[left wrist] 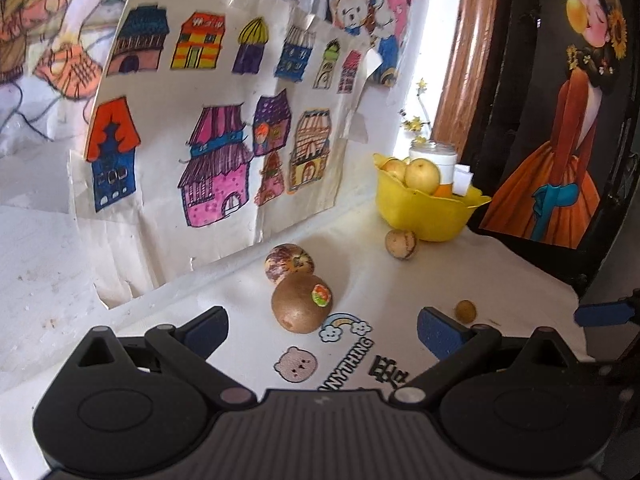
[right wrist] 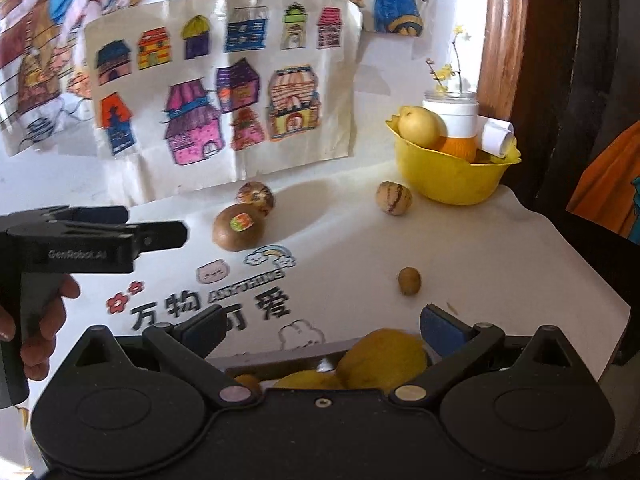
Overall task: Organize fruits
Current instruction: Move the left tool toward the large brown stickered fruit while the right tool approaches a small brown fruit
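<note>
A brown kiwi with a sticker lies on the white table just ahead of my left gripper, which is open and empty. Touching the kiwi from behind is a purple-striped fruit. A small striped fruit rests beside the yellow bowl, which holds pears and an orange. A small brown fruit lies near the right finger. My right gripper is open above yellow fruits in a low container at the table's front. The right wrist view also shows the kiwi and bowl.
Children's drawings of houses hang on the wall behind the table. A white jar with yellow twigs stands behind the bowl. A dark framed picture leans at the right. A hand holds the left gripper. The table edge runs down the right.
</note>
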The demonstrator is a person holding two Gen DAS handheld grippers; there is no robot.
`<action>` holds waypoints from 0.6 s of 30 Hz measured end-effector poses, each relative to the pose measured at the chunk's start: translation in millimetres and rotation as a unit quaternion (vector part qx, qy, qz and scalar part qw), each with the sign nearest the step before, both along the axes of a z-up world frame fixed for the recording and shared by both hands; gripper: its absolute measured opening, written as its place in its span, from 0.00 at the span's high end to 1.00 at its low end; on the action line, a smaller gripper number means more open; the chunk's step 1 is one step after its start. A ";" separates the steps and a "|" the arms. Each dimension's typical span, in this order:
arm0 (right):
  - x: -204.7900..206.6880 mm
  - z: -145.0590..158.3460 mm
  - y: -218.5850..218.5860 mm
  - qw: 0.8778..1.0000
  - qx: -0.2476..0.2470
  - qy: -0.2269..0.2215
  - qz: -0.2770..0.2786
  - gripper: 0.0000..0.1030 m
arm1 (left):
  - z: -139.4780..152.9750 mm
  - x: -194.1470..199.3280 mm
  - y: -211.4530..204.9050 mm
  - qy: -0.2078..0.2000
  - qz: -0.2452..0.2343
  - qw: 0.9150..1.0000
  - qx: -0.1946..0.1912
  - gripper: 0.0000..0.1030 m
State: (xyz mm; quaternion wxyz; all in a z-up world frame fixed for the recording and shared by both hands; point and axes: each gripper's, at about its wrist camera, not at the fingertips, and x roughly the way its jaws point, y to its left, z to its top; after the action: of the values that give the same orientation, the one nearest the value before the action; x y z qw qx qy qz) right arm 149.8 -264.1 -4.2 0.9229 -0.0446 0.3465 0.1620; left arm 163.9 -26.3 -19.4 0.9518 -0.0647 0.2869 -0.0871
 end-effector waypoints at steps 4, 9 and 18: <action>18.2 -4.5 -9.3 1.000 0.003 0.004 -0.013 0.01 | -12.0 14.8 5.3 0.013 0.009 1.000 0.001 0.01; 37.9 -10.0 -15.8 1.000 0.007 0.007 -0.019 0.01 | -22.1 31.0 4.7 0.018 0.005 1.000 0.007 0.01; 75.3 -17.5 -22.9 1.000 0.001 0.012 -0.027 0.01 | -31.2 62.2 -3.4 0.019 -0.001 1.000 0.009 0.01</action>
State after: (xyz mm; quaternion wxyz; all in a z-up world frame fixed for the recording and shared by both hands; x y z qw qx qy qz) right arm 225.1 -287.0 -21.6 0.9226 -0.0322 0.3588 0.1379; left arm 226.1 -29.7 -50.6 0.9466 -0.0571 0.3060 -0.0840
